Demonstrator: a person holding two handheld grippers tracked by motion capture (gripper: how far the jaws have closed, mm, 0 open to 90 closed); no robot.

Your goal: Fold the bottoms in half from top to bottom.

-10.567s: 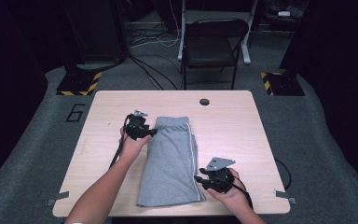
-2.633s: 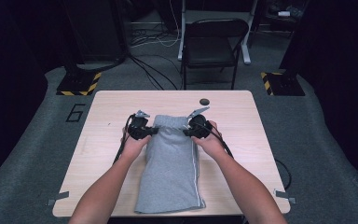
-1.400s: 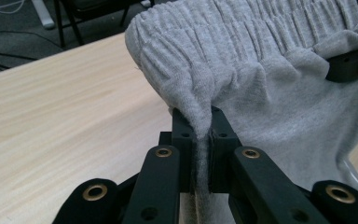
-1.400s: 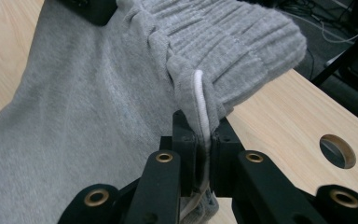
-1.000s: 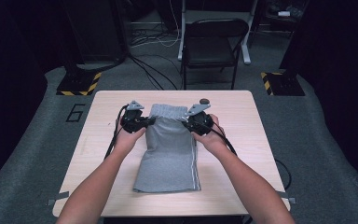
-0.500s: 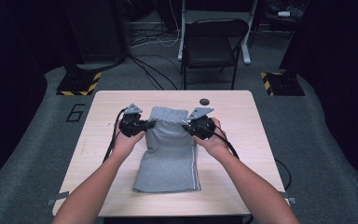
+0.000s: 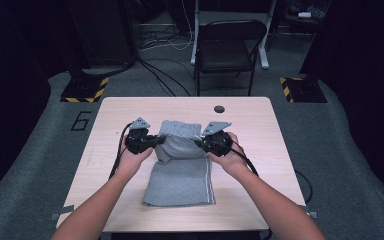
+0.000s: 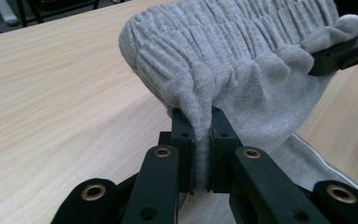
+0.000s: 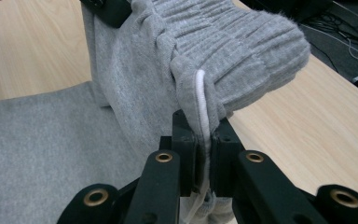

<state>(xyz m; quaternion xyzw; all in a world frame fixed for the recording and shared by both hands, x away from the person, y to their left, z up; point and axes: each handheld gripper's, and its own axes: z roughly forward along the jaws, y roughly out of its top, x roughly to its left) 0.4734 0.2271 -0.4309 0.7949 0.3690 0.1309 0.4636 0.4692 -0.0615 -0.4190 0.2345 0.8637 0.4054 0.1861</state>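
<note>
The grey shorts [image 7: 181, 165] are being folded, and the job looks about half done. The top end with the stretchy waistband [image 8: 242, 42] is lifted up off the wooden table [image 7: 260, 130]. The bottom end lies flat on the table, below and between the two grippers. I think what is left is to bring the lifted end over toward the person and lay it down on the flat part.

The left gripper [image 8: 200, 140] is pinching one side edge of the shorts, with cloth squeezed tight between its black jaws. The right gripper [image 9: 201, 140] pinches the other side edge, right on a thin white stripe [image 9: 202, 100].

The cloth hangs between the two grippers like a little hammock. It looks soft and a bit fuzzy. The waistband is bumpy with lots of small ridges. The table is smooth and pale.
</note>
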